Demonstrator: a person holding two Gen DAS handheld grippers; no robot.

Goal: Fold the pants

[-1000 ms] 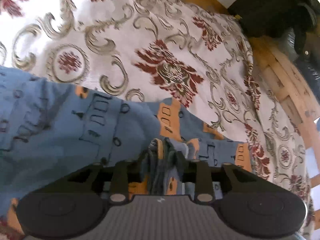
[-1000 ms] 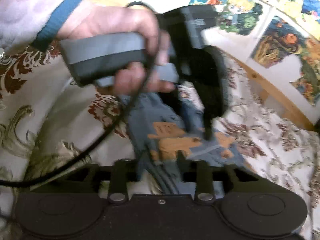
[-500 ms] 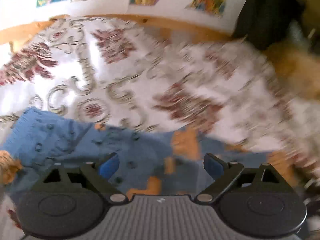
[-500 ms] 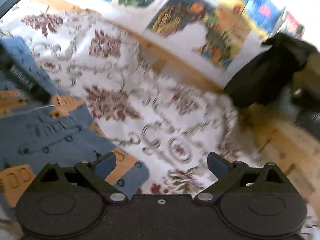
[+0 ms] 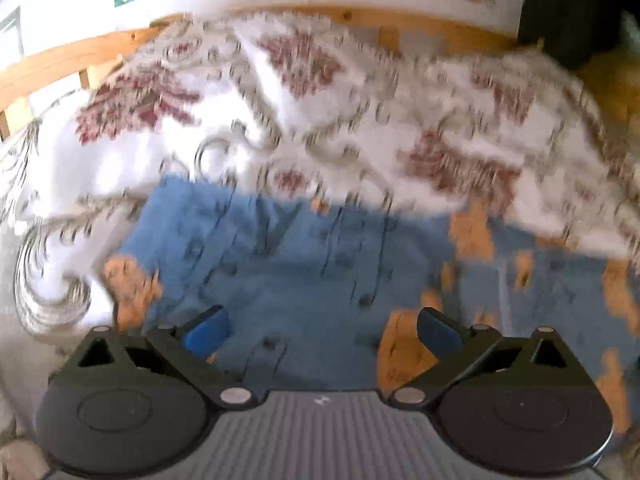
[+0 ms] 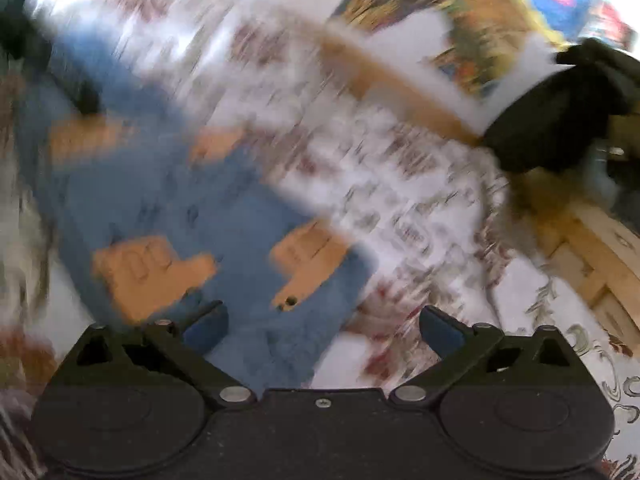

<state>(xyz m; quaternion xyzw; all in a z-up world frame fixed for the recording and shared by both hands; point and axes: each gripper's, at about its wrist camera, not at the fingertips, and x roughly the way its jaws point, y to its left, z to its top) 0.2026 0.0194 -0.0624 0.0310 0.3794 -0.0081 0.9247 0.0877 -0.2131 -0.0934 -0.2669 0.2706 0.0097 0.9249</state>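
Left tool [image 5: 320,330]: jaws now wide, nothing between the blue pads. A second ago it was pinched on a bunched edge of the pants [image 5: 320,272]; that grip is released. Pants lie flat on the bedspread [image 5: 248,128], spreading from 9 to 3 o'clock right in front of the tool, far edge near centre frame. Wooden bed frame [image 5: 60,64] runs along 10 to 1 o'clock.

Right tool [image 6: 322,328]: also wide and empty; it held cloth a second ago too. Pants [image 6: 240,240] sit from 7 to 11 o'clock in its view, one corner ending just ahead of the jaws, bare bedspread [image 6: 420,200] at 12 to 4. Dark bundle [image 6: 560,112] at 2 o'clock, off the cloth.

Both views heavily blurred, so both tools are moving fast.

Read: one fold just laid down and dropped. Next likely a regrasp for another fold, or done; can't tell fold count through the blur.
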